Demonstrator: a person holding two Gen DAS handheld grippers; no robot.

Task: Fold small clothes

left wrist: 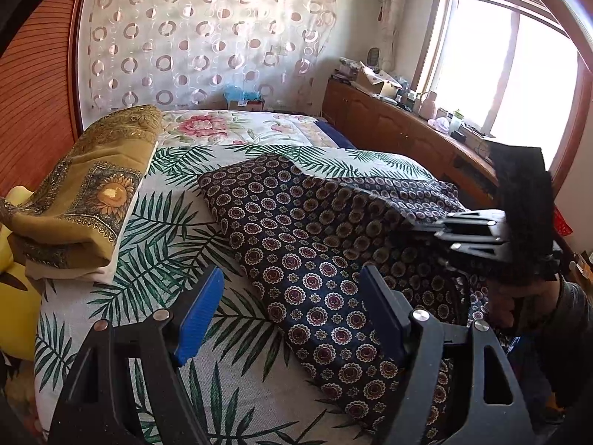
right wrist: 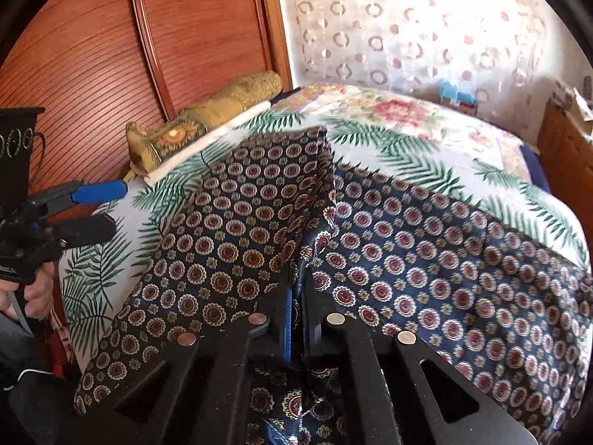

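Observation:
A dark navy garment with a round medallion print (left wrist: pixel 296 230) lies on the bed, partly lifted into a ridge. My left gripper (left wrist: pixel 289 311) is open, its blue pads spread just above the garment's near edge, holding nothing. It also shows in the right wrist view (right wrist: pixel 100 204) at the far left, open. My right gripper (right wrist: pixel 296 319) is shut on a fold of the navy garment (right wrist: pixel 426 244) and holds that fold raised. In the left wrist view the right gripper (left wrist: pixel 418 233) reaches in from the right over the cloth.
The bed has a palm-leaf sheet (left wrist: pixel 163 222) and a floral quilt (left wrist: pixel 229 126) behind. A folded mustard sunflower cloth (left wrist: pixel 85 193) lies at the left edge. A wooden headboard (right wrist: pixel 111 55), a low wooden cabinet (left wrist: pixel 389 126) and a window (left wrist: pixel 500 74) surround the bed.

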